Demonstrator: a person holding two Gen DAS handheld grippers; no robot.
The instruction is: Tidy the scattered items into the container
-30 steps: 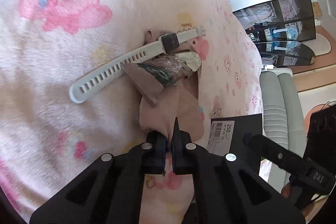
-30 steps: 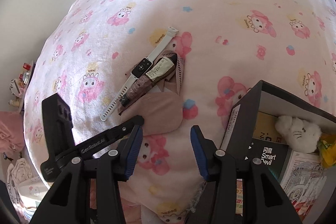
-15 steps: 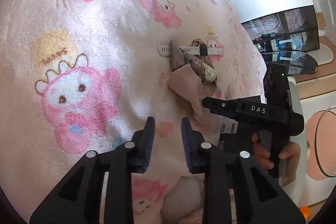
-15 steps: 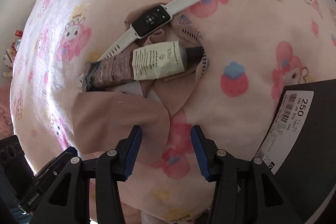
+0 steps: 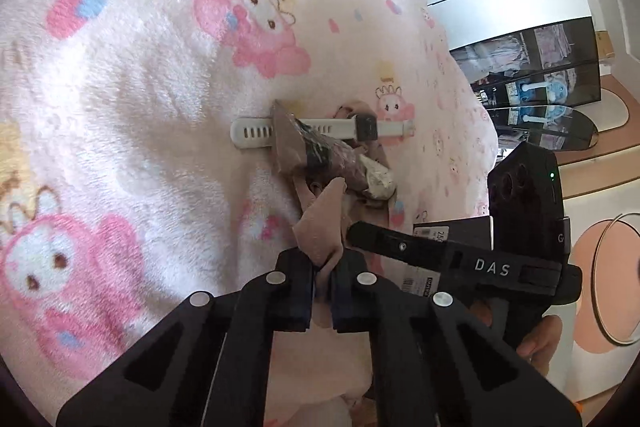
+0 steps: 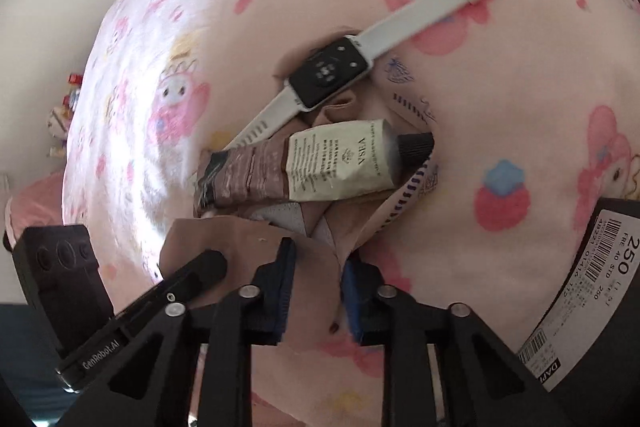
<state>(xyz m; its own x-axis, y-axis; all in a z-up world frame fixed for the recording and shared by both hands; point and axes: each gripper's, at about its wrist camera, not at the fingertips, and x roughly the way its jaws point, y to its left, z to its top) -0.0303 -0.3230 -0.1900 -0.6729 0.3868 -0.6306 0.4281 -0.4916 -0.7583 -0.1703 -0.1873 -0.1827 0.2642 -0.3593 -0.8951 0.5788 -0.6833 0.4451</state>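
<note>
- Left wrist view: the left tool (image 5: 322, 287) has just closed and pinches a fold of the beige cloth (image 5: 322, 227), which rises limp from the pink blanket (image 5: 140, 87) on the bed. The cloth looks thin, soft and light; it should drape and drag rather than hold its shape.
- At about one o'clock from the tool, the hand-cream tube (image 5: 344, 163) lies across the far part of the cloth, with the white-strapped smartwatch (image 5: 320, 129) just beyond. Both seem to rest partly on the cloth, so a quick pull could roll or tip them.
- The right tool (image 5: 360, 233) comes in from four o'clock, touching the cloth's near edge.
- Right wrist view: the right tool (image 6: 316, 291) has just closed down, its pads gripping a raised flap of the cloth (image 6: 248, 243).
- The tube (image 6: 312, 163) at twelve o'clock looks squashy with a stiff cap; its middle is the best hold. The watch (image 6: 330, 71) is rigid and scratchable; take it by the strap.
- The black box (image 6: 600, 327), probably the container, sits at three o'clock.
</note>
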